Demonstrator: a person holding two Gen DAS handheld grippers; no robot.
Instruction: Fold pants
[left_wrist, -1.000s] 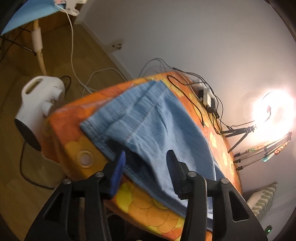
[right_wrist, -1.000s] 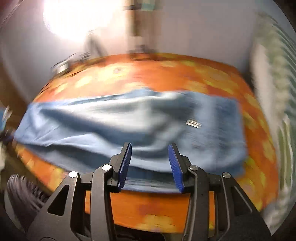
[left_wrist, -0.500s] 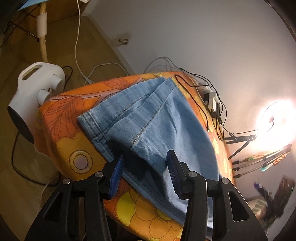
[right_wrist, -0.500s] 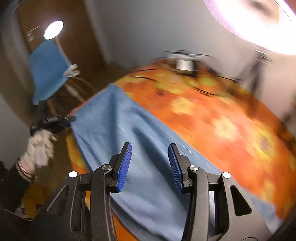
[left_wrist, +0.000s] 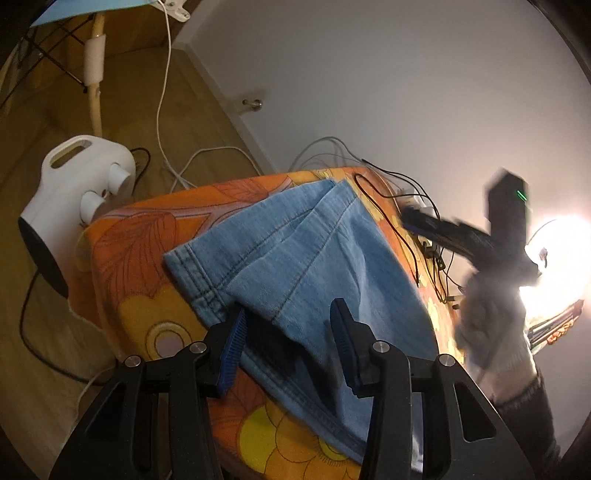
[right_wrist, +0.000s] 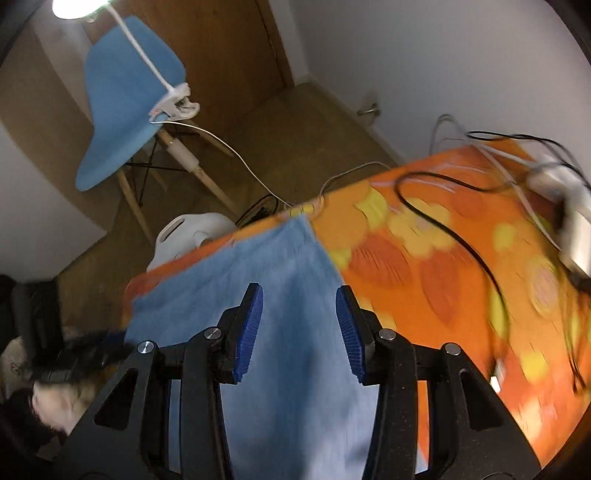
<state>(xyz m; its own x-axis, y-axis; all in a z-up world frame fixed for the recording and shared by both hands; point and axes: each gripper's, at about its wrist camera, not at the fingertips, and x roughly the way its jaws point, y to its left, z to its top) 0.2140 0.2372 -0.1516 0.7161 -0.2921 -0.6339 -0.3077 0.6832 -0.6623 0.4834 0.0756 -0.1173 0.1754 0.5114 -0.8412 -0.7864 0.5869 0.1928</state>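
My left gripper (left_wrist: 286, 330) has just been closing around the pants (left_wrist: 295, 258) hem at the table's (left_wrist: 122, 258) near-left corner, not yet pinching. Right gripper (right_wrist: 299, 328) open, empty, hovering over denim. Risk: catching one layer only, fold skews.

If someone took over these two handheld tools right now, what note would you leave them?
Left tool: jaws have just been closing around the lifted hem edge of the jeans; grip not confirmed.
Right tool: open, holding nothing, above the jeans near the table's far end.
Jeans: lying lengthwise on the orange flowered tablecloth, legs stacked one on the other.
Done: legs laid together.
Left: grip the hem ends with both tools, fold toward the waist.
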